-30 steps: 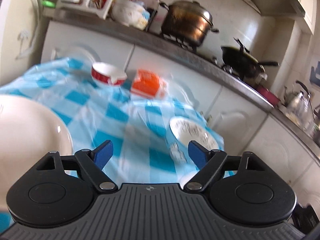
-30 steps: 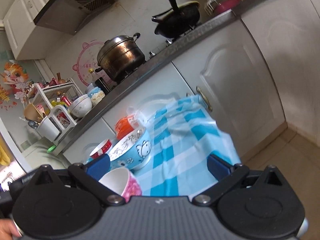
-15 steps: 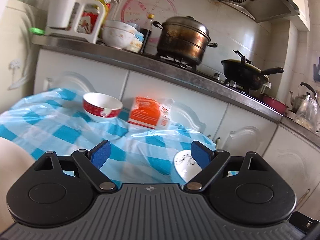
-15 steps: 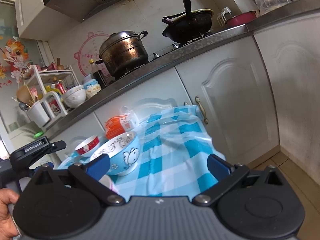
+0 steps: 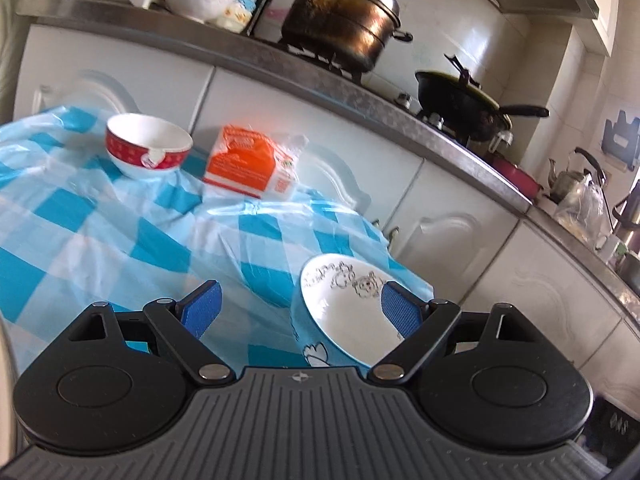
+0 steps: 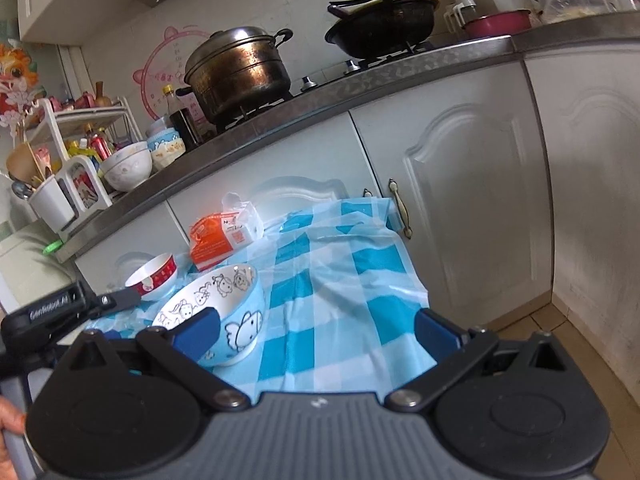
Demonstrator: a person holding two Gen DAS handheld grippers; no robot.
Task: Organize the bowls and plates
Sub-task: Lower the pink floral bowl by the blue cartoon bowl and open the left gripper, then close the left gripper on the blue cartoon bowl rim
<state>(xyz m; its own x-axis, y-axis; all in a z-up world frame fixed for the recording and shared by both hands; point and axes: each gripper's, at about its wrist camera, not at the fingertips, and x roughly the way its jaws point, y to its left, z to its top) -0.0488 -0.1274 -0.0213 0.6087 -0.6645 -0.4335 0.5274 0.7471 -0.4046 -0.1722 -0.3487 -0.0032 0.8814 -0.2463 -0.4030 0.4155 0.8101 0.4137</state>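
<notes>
Left wrist view first: the left claw (image 5: 301,309) hangs spread wide over the table under its blue-and-white checked plastic cloth (image 5: 120,220), nothing between the blue pads (image 5: 202,308). Just at 3 o'clock of the gap sits the light-blue ceramic bowl with cartoon drawings on its white inside (image 5: 344,308), its rim overlapped by the right-hand pad. Up at 11 o'clock stands the red-banded white bowl (image 5: 148,146), and beside it, near 12, the orange-and-white plastic packet (image 5: 248,162). Over to the right wrist view: the right claw (image 6: 320,330) is spread wide too, empty above the cloth, with the cartoon bowl (image 6: 228,304) at 9 o'clock by its left pad, and the red-banded bowl (image 6: 154,276) behind it at 10.
</notes>
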